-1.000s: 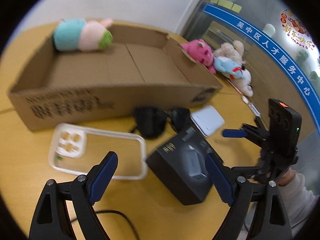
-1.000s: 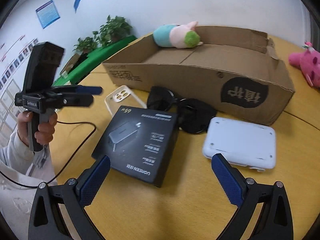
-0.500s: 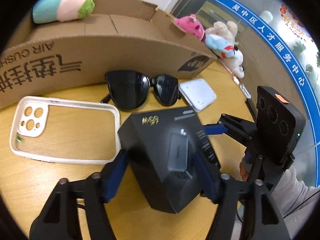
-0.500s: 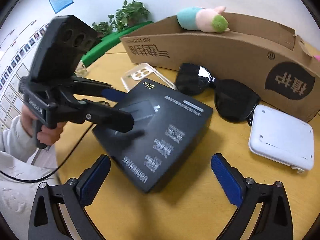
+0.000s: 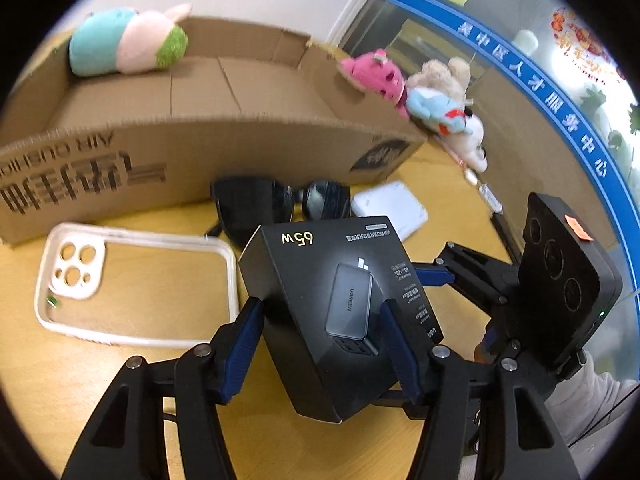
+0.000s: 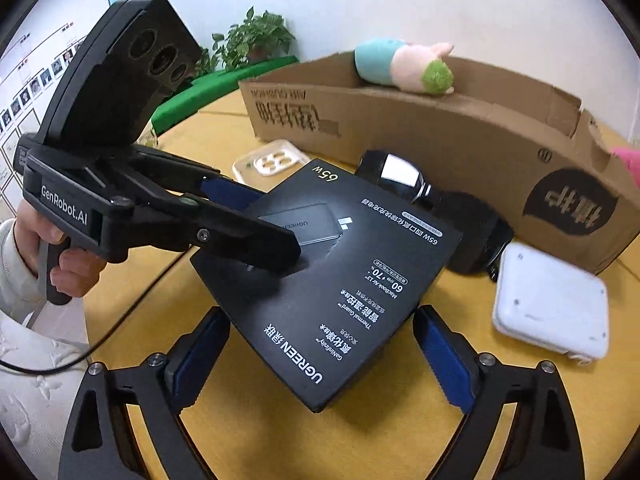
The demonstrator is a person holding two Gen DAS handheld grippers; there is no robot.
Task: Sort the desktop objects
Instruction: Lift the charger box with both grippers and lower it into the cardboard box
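Left claw [image 5: 320,344]: closing onto black UGREEN charger box [image 5: 340,300], pads on both sides, box tilted off tabletop [image 5: 120,380] | Right claw [image 6: 320,356]: wide, narrowing, straddling box corner untouched | Beyond: sunglasses [image 5: 256,204], phone case [image 5: 136,284], cardboard box [image 5: 200,160].

We are in an office or public service centre: a glass partition carries a blue band of Chinese lettering [image 5: 552,92], staff photo charts [image 6: 24,92] hang on the white wall, and potted plants [image 6: 256,40] stand beyond the wooden tabletop [image 6: 240,420].
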